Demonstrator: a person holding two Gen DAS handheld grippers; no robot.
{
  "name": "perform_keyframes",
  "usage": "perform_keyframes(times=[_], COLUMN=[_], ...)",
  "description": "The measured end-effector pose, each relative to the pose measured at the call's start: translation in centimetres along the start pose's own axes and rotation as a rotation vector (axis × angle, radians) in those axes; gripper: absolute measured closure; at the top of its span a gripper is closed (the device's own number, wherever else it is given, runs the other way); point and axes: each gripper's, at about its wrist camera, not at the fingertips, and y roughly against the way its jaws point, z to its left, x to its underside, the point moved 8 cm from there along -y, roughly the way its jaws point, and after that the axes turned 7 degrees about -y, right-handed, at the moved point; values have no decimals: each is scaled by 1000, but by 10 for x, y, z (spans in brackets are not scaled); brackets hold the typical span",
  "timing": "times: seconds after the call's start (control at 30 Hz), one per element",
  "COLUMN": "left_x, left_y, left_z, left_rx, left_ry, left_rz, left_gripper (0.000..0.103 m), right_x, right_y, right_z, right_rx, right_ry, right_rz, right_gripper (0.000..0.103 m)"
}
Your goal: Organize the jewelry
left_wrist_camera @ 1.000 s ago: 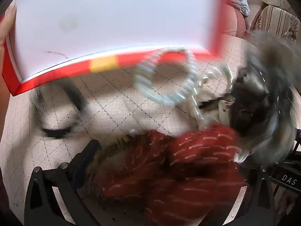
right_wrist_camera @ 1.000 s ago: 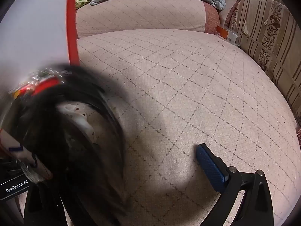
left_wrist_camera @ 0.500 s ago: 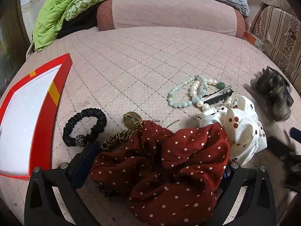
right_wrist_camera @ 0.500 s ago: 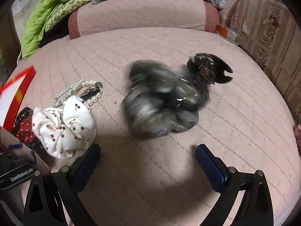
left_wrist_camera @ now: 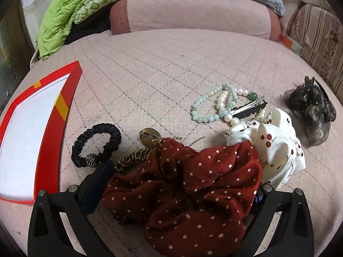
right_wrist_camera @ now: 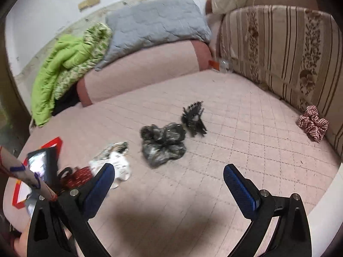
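My left gripper [left_wrist_camera: 182,184] is open, with a red polka-dot scrunchie [left_wrist_camera: 188,184] lying between its fingers. Beyond it lie a black hair tie [left_wrist_camera: 96,145], a leopard hair tie [left_wrist_camera: 133,158], a gold brooch [left_wrist_camera: 150,137], bead bracelets [left_wrist_camera: 218,105], a hair clip [left_wrist_camera: 248,109], a white cherry scrunchie [left_wrist_camera: 276,141] and a grey scrunchie [left_wrist_camera: 310,115]. The red and white box [left_wrist_camera: 53,115] lies at the left. My right gripper [right_wrist_camera: 169,184] is open and empty, held above the bed, with the grey scrunchie [right_wrist_camera: 163,143] and a black claw clip [right_wrist_camera: 194,118] ahead.
A pink quilted bed cover [left_wrist_camera: 171,64] bears everything. A green blanket [left_wrist_camera: 81,10] and grey quilt [right_wrist_camera: 154,25] lie at the back. A striped cushion [right_wrist_camera: 278,53] stands at the right with a plaid scrunchie [right_wrist_camera: 313,124] by it.
The box that was held up, tipped over the bed, now lies flat at the left. The spilled items have settled. The right gripper has risen and pulled back from the grey scrunchie.
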Motion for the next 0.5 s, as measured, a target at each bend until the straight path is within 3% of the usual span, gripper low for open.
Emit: perform_keyframes(times=[0.17,0.4,0.5], left_x=[12,32,33], left_y=[28,121,146], left_z=[5,22,32], left_rx=[62,56,48], left_ry=[-45,-90,-96], left_rz=[-16,-201,-258], left_gripper=[0,0,0], right_x=[4,11,15], right_y=[19,39,50], right_z=[13,24,27], right_rx=[-24,-19,-60], right_ry=[33,96,88], right_rz=[-33,-78,-96], right_gripper=[0,0,0])
